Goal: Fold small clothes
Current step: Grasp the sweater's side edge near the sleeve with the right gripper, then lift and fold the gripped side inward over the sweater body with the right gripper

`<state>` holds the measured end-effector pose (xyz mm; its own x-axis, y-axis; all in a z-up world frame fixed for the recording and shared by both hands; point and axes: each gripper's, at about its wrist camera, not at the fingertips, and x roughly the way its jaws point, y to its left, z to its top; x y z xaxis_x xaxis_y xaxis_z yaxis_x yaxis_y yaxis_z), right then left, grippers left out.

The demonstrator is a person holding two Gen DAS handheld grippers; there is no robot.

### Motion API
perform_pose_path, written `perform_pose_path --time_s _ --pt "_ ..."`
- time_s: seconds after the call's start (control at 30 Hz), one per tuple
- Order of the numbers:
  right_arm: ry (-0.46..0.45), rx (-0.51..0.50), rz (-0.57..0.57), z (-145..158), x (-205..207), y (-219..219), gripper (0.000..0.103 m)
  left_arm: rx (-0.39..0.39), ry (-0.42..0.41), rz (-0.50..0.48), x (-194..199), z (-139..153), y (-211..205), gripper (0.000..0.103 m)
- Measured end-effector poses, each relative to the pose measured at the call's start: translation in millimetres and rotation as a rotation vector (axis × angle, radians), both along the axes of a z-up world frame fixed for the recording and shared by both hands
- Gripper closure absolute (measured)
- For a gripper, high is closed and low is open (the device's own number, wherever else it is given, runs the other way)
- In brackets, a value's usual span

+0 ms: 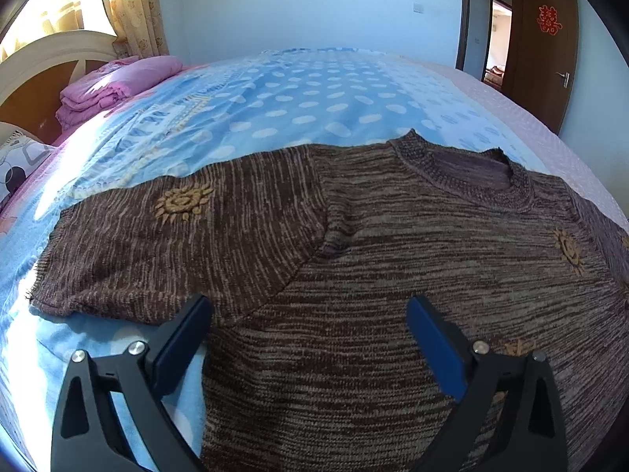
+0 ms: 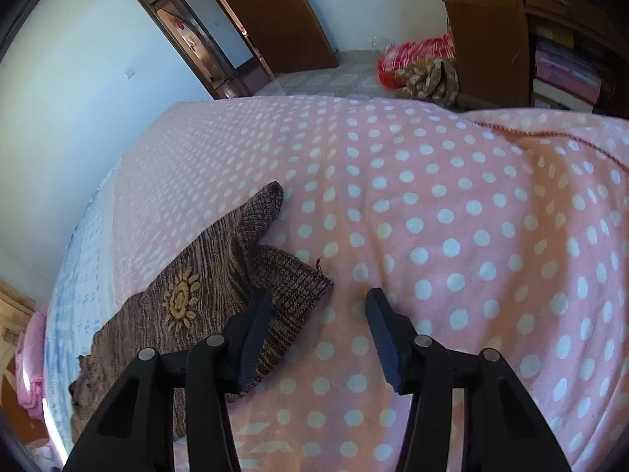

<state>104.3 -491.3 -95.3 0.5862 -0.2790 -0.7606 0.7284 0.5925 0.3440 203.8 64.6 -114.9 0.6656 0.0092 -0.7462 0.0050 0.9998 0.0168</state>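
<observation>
Under the spread left hand-held gripper (image 1: 310,310), the brown sweater (image 1: 354,275); its sleeve beside the empty, unclenched right hand-held gripper (image 2: 318,306).

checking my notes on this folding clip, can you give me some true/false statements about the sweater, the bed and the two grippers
1. The sweater lies spread flat on the bed. True.
2. The sweater is plain, with no pattern. False: tan sun motifs are stitched on it.
3. The left gripper is open above the sweater, holding nothing. True.
4. The right gripper is clamped on the sleeve. False: its jaws stand apart, with the sleeve's cuff beside one finger and mostly pink dotted blanket in the gap.
5. A folded pink quilt sits by the headboard. True.
6. The door is shut. False: it stands open.
</observation>
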Motion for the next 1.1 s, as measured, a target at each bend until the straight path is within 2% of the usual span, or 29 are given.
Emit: perform_pose_path --time_s 0.07,0.13,0.2,0.3,0.37,0.5,0.63,0.77,0.93,1.03,1.1 --pt "0.025 -0.042 0.021 0 10 4 0.051 0.001 0.015 0.006 3 -3 1 0.000" --pt "0.078 -0.087 0.045 -2 19 9 0.056 -0.012 0.016 0.009 3 -3 3 0.000" --pt "0.144 -0.151 0.079 -1 27 14 0.073 -0.029 0.018 0.009 2 -4 5 0.000" --pt "0.117 -0.103 0.094 2 23 9 0.089 -0.059 0.023 0.009 4 -5 9 0.000" --pt "0.078 -0.054 0.079 9 19 3 0.095 -0.071 0.021 0.008 5 -6 11 0.000" --pt "-0.015 -0.102 0.093 47 14 20 0.097 -0.074 0.017 0.006 4 -7 10 0.000" --pt "-0.086 -0.152 0.232 86 32 76 0.098 -0.082 0.015 0.006 5 -7 11 0.000" --pt "-0.144 -0.144 0.405 105 61 148 0.099 -0.088 0.010 0.004 4 -7 12 0.000" --pt "-0.197 -0.065 0.621 91 96 249 0.099 -0.100 0.004 0.001 4 -7 13 0.000" --pt "-0.201 -0.019 0.739 66 110 310 0.099 -0.105 0.002 0.000 4 -8 14 0.000" --pt "-0.186 0.013 0.779 43 117 338 0.099 -0.110 0.000 -0.001 4 -8 14 0.000"
